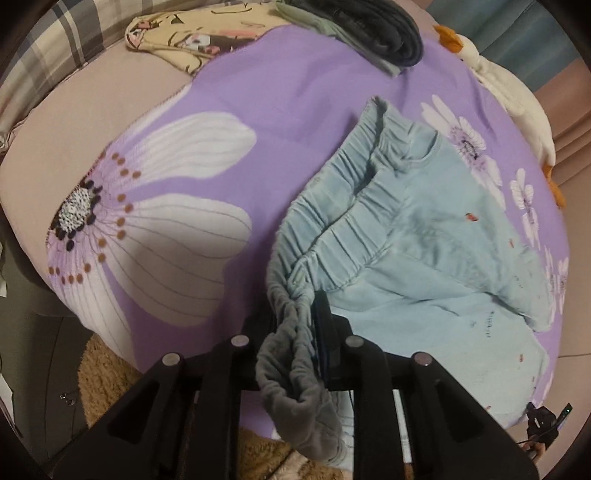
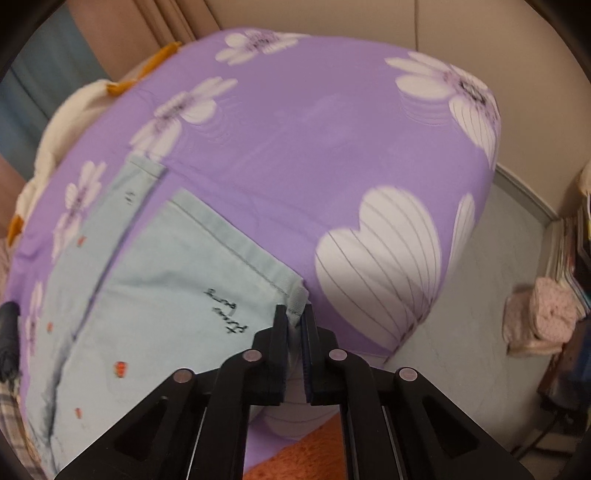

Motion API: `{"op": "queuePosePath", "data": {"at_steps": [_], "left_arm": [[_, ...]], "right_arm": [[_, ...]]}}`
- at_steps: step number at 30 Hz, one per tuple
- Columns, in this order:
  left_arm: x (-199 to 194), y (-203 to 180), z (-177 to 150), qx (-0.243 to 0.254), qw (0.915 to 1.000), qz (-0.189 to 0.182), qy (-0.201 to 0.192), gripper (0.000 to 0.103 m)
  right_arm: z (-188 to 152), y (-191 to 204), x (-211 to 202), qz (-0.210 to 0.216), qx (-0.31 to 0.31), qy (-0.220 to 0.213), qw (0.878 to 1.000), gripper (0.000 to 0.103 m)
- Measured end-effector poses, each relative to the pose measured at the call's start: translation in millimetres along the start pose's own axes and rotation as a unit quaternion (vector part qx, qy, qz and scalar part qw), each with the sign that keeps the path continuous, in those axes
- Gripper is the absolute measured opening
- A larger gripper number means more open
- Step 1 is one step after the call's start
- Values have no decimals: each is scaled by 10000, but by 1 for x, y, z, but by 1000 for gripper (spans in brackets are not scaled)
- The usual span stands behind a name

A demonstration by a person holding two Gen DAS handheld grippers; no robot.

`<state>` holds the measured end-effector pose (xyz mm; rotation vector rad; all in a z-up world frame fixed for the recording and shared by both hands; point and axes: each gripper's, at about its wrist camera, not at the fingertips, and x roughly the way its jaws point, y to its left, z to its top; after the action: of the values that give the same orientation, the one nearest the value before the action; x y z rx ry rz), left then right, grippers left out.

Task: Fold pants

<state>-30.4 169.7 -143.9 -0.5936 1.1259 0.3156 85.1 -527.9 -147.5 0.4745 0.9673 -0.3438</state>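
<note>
Light blue pants (image 1: 424,236) with small red marks lie on a purple flowered sheet (image 1: 288,122). My left gripper (image 1: 295,314) is shut on the gathered elastic waistband (image 1: 295,354) at its near end; the band bunches and hangs between the fingers. In the right wrist view the pant legs (image 2: 166,280) lie flat, one hem (image 2: 236,251) running diagonally. My right gripper (image 2: 295,317) is shut on the hem's corner at the sheet's (image 2: 295,147) near side.
A white plush goose (image 1: 517,107) lies along the far right of the bed. Dark and grey folded clothes (image 1: 373,33) and a cream printed cloth (image 1: 192,33) sit at the back. Brown rug (image 1: 110,373) and grey floor (image 2: 480,314) lie below the bed edge.
</note>
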Motion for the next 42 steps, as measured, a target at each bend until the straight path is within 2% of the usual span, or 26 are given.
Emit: {"op": "queuePosePath", "data": {"at_steps": [4, 9, 14, 18, 21, 23, 24, 28, 30, 31, 32, 33, 34, 35, 37, 38, 39, 42], "left_arm": [[3, 3, 2, -74, 9999, -55, 77, 22], [5, 10, 8, -260, 9991, -252, 229, 22], [3, 1, 7, -188, 9995, -128, 200, 23], [7, -3, 13, -208, 9993, -169, 248, 25], [0, -4, 14, -6, 9995, -16, 300, 43], [-9, 0, 17, 16, 9995, 285, 139, 66], [-12, 2, 18, -19, 9995, 299, 86, 69], [-25, 8, 18, -250, 9996, 147, -41, 69], [-37, 1, 19, -219, 9996, -15, -171, 69], [-42, -2, 20, -178, 9996, -56, -231, 71], [-52, -11, 21, -64, 9992, -121, -367, 76], [-60, -13, 22, 7, 9988, -165, -455, 79], [-68, -21, 24, 101, 9980, -234, -585, 86], [-77, -30, 25, 192, 9966, -334, -735, 89], [-88, -50, 27, 380, 9933, -594, -916, 91], [-89, -58, 28, 459, 9921, -695, -938, 96], [-91, -66, 27, 539, 9907, -800, -963, 98], [-90, -94, 26, 785, 9846, -1178, -1021, 98]], "right_arm": [[-2, 8, 1, -330, -260, -87, 9991, 6], [-4, 5, 2, -329, -142, -143, 9993, 6], [-4, 4, 2, -339, -150, -141, 9992, 6], [-5, 6, 3, -360, -142, -138, 9992, 6], [-4, 7, 3, -367, -163, -136, 9991, 6], [-4, 7, 3, -396, -205, -127, 9989, 6], [-3, 8, 2, -418, -220, -119, 9988, 6], [-2, 12, 1, -552, -281, -123, 9980, 9], [-2, 16, -1, -733, -361, -166, 9965, 26], [-3, 18, -4, -917, -408, -208, 9947, 33], [-3, 18, -6, -1021, -432, -232, 9936, 46], [-3, 19, -9, -1079, -437, -256, 9929, 53], [-3, 19, -12, -1047, -432, -274, 9932, 54], [-3, 20, -17, -975, -432, -305, 9938, 54], [-3, 24, -29, -869, -471, -426, 9942, 64], [-3, 29, -37, -855, -522, -531, 9936, 74], [-3, 32, -43, -842, -570, -623, 9929, 79], [-3, 50, -60, -743, -780, -904, 9901, 79]]}}
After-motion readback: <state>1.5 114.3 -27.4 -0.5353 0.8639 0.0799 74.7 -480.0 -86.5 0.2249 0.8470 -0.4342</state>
